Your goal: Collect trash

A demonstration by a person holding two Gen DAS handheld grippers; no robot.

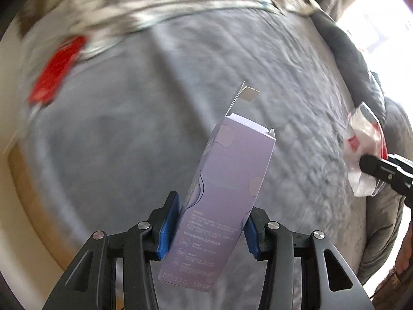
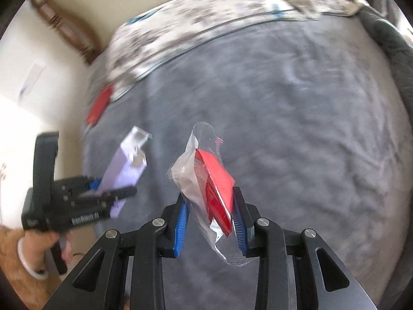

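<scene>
The left gripper point(image 1: 209, 228) is clamped on a pale lilac carton point(image 1: 227, 180), its blue pads pressing the two broad faces near the printed lower end. The carton's long axis runs up and away from the fingers, tilted a little to the right, with its torn top flap point(image 1: 246, 94) open. It is thin, stiff card, light and easy to crush.

The right gripper point(image 2: 210, 222) is closed on a crinkled clear plastic wrapper point(image 2: 191, 180) with a flat red packet point(image 2: 219, 180) folded inside — slippery film, loosely bunched, part of it hanging below the pads.

Both pieces are held clear above the grey bed point(image 1: 129, 142), a soft, ribbed fleece cover. One more red packet point(image 1: 55, 73) lies flat at the bed's far left edge, just beside the patterned quilt point(image 1: 144, 2), its long axis running along that edge. It lies up and to the left of both grippers — the left one looks nearer, though both are full.
</scene>
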